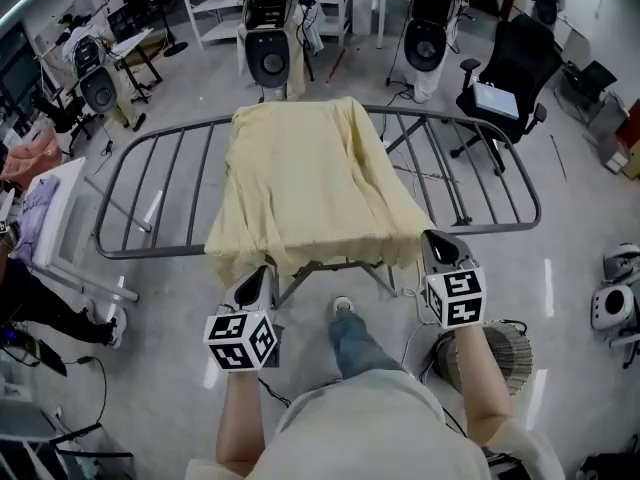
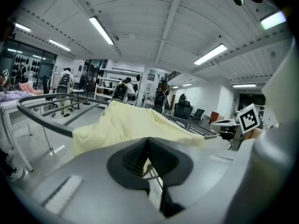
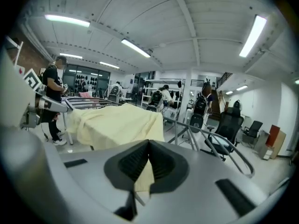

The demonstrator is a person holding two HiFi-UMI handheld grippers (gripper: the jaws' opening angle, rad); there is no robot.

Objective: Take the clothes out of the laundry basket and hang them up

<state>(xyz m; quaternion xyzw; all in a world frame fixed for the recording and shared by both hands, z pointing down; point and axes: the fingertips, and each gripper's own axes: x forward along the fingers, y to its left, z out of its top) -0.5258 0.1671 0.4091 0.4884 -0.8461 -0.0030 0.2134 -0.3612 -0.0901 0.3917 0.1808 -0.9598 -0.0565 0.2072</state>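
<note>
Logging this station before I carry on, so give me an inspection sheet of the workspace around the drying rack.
Surface: grey drying rack opened flat on the floor.
Job's things: pale yellow cloth draped over the rack's middle.
Clutter: nothing seen on the rack besides the cloth.
Grippers: left gripper and right gripper, tongs shut at the cloth's near corners; grip unclear.
Cables: thin cable on the floor under the rack.
Surroundings: black office chair, white shelving.

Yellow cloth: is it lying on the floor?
No, the yellow cloth is draped over the grey drying rack, clear of the floor.
</note>
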